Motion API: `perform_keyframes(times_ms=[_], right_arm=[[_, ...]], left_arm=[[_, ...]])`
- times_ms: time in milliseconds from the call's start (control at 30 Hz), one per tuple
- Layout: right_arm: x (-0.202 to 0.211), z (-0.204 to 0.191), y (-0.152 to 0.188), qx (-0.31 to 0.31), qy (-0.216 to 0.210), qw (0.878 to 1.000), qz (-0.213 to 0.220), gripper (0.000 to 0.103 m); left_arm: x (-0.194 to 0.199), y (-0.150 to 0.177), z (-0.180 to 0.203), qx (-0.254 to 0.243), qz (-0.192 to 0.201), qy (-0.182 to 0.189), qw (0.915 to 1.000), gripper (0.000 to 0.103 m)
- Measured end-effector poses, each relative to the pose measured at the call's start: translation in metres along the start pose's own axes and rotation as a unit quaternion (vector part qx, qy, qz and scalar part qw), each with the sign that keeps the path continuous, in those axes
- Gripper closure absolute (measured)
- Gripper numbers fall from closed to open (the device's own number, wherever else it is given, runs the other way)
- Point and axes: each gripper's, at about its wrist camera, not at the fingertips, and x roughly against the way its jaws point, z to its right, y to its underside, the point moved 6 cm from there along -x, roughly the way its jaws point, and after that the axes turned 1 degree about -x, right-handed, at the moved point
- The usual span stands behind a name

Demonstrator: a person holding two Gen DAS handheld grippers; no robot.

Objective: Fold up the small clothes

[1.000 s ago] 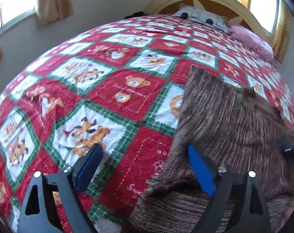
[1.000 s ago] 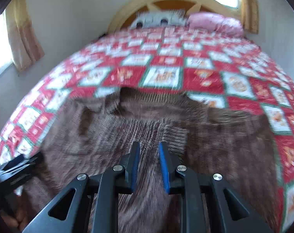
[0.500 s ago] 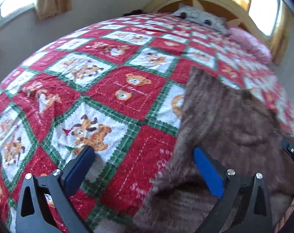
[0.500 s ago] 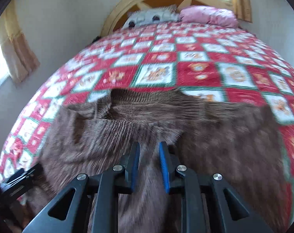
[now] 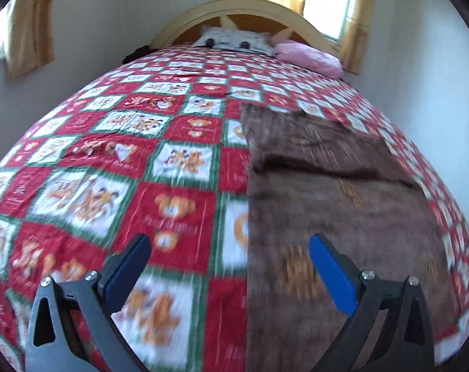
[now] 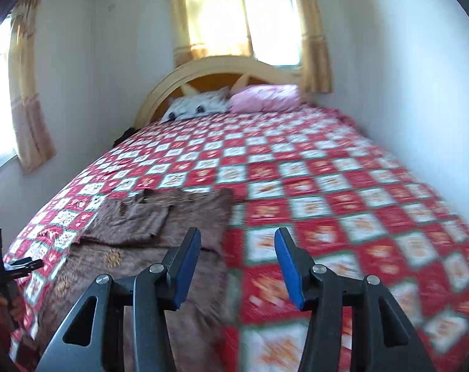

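A brown knit sweater (image 5: 333, 192) lies flat on the red patchwork bedspread (image 5: 116, 155), with a fold across its upper part. My left gripper (image 5: 228, 266) is open and empty, raised over the sweater's left edge. In the right wrist view the sweater (image 6: 160, 217) lies to the left. My right gripper (image 6: 237, 263) is open and empty, raised over the sweater's right edge. The left gripper (image 6: 8, 266) shows at the far left of that view.
A grey patterned pillow (image 6: 197, 105) and a pink pillow (image 6: 265, 97) lie at the wooden headboard (image 6: 222, 68). White walls flank the bed. Curtained windows (image 6: 234, 15) are behind the headboard and on the left wall.
My right gripper has let go of the sweater and opened, and lifted away. The sweater now lies folded narrower. My left gripper has risen and stayed open.
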Motion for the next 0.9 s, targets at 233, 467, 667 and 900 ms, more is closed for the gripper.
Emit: perform_keyframes(times_ms=[233, 467, 667, 900], right_arm=[[0.135, 0.025, 0.003, 0.032, 0.007, 0.998, 0.048, 0.052], [0.175, -0.004, 0.049, 0.027, -0.084, 0.995, 0.037, 0.037], [0.091, -0.041, 0.122, 0.048, -0.108, 0.988, -0.098, 0.037], [0.032, -0.038, 0.186, 0.024, -0.079, 0.977, -0.198, 0.037]], left_arm=[[0.036, 0.045, 0.011, -0.016, -0.016, 0.038, 0.9990, 0.000], [0.050, 0.083, 0.029, -0.035, -0.042, 0.066, 0.9963, 0.000], [0.047, 0.093, 0.036, -0.025, -0.057, 0.084, 0.9945, 0.000], [0.025, 0.122, 0.040, -0.009, -0.105, 0.091, 0.9903, 0.018]])
